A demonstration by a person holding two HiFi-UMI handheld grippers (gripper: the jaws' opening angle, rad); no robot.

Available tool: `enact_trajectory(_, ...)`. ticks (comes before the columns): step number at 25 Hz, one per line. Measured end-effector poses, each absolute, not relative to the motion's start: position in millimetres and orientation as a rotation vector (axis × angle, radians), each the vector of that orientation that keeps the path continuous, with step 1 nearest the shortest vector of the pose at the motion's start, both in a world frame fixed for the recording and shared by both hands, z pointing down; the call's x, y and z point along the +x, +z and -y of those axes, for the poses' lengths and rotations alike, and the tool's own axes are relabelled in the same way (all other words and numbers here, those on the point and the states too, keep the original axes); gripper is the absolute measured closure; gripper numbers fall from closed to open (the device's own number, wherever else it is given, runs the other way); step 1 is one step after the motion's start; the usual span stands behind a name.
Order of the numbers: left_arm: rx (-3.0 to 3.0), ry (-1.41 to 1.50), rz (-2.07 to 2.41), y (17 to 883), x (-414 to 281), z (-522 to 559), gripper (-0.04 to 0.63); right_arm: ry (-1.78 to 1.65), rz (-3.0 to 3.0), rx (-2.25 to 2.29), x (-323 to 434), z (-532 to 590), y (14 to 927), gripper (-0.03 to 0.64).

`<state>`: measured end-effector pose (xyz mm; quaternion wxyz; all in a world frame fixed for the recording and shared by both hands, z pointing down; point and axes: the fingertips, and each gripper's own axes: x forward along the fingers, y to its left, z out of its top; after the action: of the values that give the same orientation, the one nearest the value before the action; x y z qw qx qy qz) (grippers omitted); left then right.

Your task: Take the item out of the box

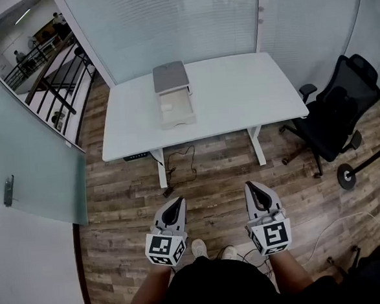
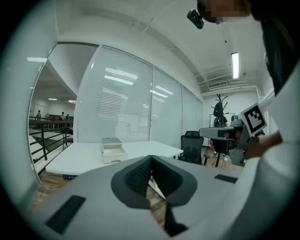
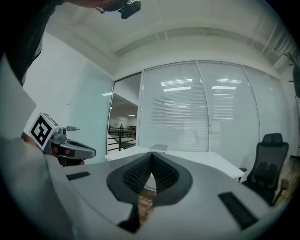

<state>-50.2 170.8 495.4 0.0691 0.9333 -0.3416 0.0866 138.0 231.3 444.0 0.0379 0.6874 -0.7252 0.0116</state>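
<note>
On the white table [image 1: 239,106] stands a pale box [image 1: 175,107], pulled open like a drawer, its grey lid [image 1: 170,76] at the far end. A small white item [image 1: 167,107] lies inside. Both grippers hang close to my body, well short of the table. My left gripper [image 1: 178,203] is shut with nothing between its pads, and so is my right gripper [image 1: 251,187]. The left gripper view shows the box [image 2: 113,151] far beyond the shut jaws of the left gripper [image 2: 151,159]. In the right gripper view the box [image 3: 158,148] sits beyond the right gripper [image 3: 151,157].
A black office chair [image 1: 342,105] stands right of the table, with a round stand base [image 1: 346,176] nearby. Cables lie on the wood floor under the table. Glass walls with blinds run behind, and a glass door [image 1: 22,160] is at the left.
</note>
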Motion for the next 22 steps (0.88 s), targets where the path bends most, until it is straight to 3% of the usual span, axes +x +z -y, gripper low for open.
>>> enact_trajectory(22,2.818,0.225,1.029,495,-118,-138,0.584,0.048,2.227,2.131,74,-191,440,0.611)
